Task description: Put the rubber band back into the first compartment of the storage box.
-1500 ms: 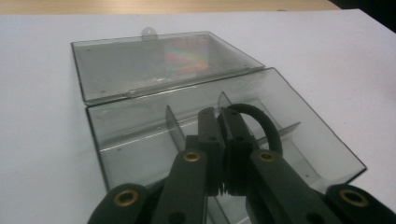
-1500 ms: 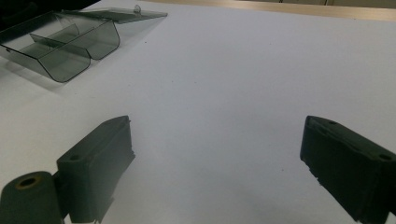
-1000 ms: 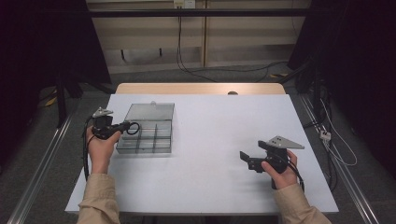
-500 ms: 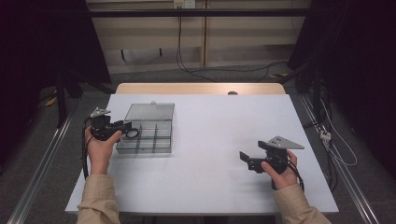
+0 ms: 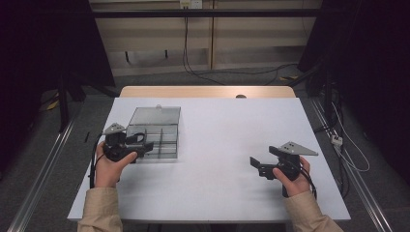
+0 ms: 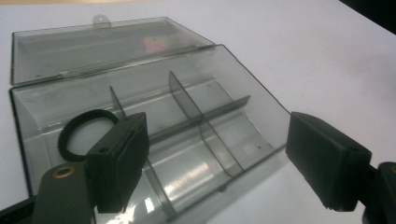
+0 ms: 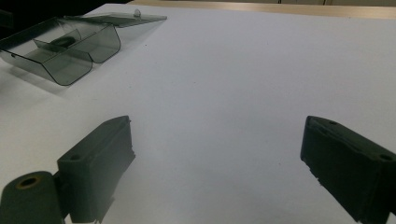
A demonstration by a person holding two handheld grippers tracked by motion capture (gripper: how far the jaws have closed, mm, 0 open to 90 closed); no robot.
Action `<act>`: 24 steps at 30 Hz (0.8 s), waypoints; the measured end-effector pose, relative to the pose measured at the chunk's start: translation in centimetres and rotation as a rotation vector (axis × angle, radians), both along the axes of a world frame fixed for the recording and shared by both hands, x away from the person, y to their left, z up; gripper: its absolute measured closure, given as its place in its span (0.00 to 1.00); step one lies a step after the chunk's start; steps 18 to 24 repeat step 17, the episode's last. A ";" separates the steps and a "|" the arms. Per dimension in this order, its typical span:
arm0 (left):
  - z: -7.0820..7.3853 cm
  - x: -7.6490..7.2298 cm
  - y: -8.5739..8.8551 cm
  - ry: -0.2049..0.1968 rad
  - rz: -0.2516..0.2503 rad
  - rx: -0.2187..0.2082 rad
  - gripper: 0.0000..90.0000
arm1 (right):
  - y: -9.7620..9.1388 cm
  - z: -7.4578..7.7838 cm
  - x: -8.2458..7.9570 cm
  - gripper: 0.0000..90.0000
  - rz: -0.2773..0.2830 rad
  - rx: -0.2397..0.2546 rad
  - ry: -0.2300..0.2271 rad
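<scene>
- Compartment box (image 5: 155, 139): clear smoke-grey plastic, set on the left half of the white table (image 5: 217, 188). It is divided by thin partitions into several bays. Its hinged lid (image 6: 98, 46) is laid flat open behind it, a small round tab at the lid's far edge.
- Hair tie (image 6: 86, 134): a black elastic ring, seen lying flat on the floor of the box's end bay in the left claw view, partly hidden behind one jaw. It is touched by neither jaw.
- Left claw (image 5: 141, 145): held in the person's left hand at the near left side of the box. Its jaws have just been opening and are seen spread wide in the left claw view. Nothing is gripped between them; the box's near wall and bays are seen across the gap.
- Right claw (image 5: 256, 166): held in the person's right hand on the right half of the table, well apart from the box. Its jaws are spread wide, with bare table surface between them and nothing held.
- Sleeves (image 5: 99, 209): beige, entering from the bottom edge of the high view.
</scene>
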State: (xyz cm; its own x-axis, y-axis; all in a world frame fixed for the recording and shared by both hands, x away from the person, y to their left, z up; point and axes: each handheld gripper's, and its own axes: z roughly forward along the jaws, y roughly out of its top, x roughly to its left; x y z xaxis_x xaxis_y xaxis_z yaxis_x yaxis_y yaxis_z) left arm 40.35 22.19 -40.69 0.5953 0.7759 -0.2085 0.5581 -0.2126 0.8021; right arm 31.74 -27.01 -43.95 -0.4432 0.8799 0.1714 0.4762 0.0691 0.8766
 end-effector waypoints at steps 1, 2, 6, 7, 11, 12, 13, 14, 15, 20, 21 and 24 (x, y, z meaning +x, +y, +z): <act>0.0 -0.4 -0.1 -0.002 -0.016 0.001 0.23 | 0.0 0.0 0.0 0.10 0.001 0.000 0.000; -0.1 -0.7 -0.2 -0.009 -0.032 0.002 0.21 | 0.0 0.0 -0.1 0.10 0.001 0.001 0.000; -0.3 -2.3 -0.6 -0.046 -0.064 0.010 0.15 | -0.1 0.0 -0.2 0.10 0.001 0.000 -0.003; -0.5 -2.6 -0.6 -0.056 -0.071 0.013 0.14 | -0.1 0.0 -0.3 0.10 0.002 0.000 -0.001; -1.3 -3.5 -0.5 -0.059 -0.080 0.007 0.12 | -0.3 0.0 -0.5 0.10 0.001 -0.001 -0.001; -1.5 -3.7 -0.5 -0.062 -0.084 0.000 0.12 | -0.4 0.0 -0.5 0.10 0.002 -0.002 -0.004; -1.6 -3.8 -0.5 -0.067 -0.089 0.006 0.12 | -0.4 -0.1 -0.5 0.10 0.001 -0.003 -0.003; -1.7 -3.8 -0.5 -0.063 -0.091 0.007 0.12 | -0.4 0.0 -0.6 0.10 0.001 -0.003 -0.001; -1.9 -3.8 -0.5 -0.057 -0.094 0.016 0.12 | -0.4 -0.1 -0.6 0.10 0.001 -0.003 -0.001; -2.0 -3.8 -0.6 -0.056 -0.097 0.011 0.12 | -0.4 -0.1 -0.6 0.10 0.004 -0.006 -0.003; -2.0 -3.8 -0.6 -0.056 -0.097 0.011 0.12 | -0.4 -0.1 -0.6 0.10 0.004 -0.006 -0.003; -2.0 -3.8 -0.6 -0.056 -0.097 0.011 0.12 | -0.4 -0.1 -0.6 0.10 0.004 -0.006 -0.003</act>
